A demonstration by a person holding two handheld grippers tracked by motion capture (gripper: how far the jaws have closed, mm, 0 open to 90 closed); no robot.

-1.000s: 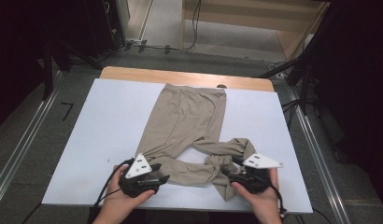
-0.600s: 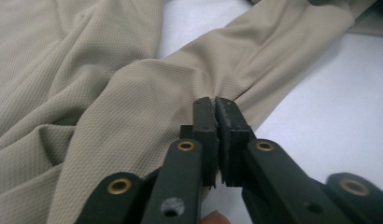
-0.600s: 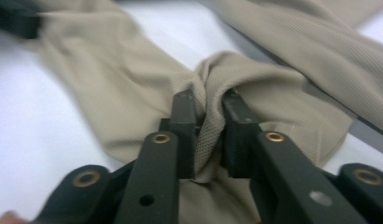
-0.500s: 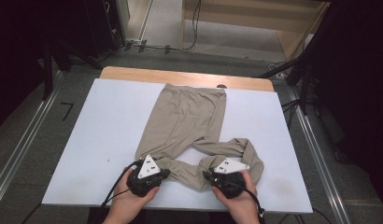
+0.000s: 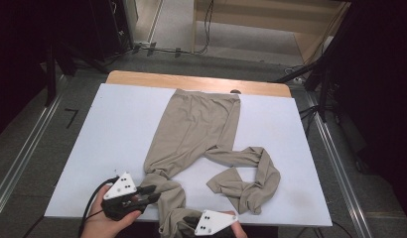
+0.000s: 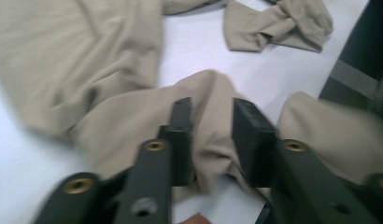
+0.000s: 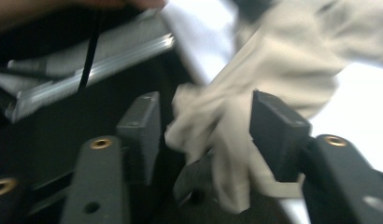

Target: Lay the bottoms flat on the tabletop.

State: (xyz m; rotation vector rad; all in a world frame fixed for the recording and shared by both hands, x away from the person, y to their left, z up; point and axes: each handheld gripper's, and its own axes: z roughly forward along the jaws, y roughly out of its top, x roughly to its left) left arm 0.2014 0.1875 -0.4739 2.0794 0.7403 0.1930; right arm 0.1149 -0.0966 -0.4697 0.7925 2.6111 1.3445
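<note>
Gripping is loose: left tool and right tool have just been opening around the trouser leg — seemingly unclamped — so fabric may slide off the bench.

One pair of beige trousers (rumpled legs); one white table; two claws: left claw, right claw.

Right tongs shifted from the surface's right front toward the left tongs, now at the front edge; trouser leg dragged with them, cuff bunched between both tongs; the other leg lies spread to the right of the right tongs; jaws of both have just been opening, cloth between them but not pinched.
</note>
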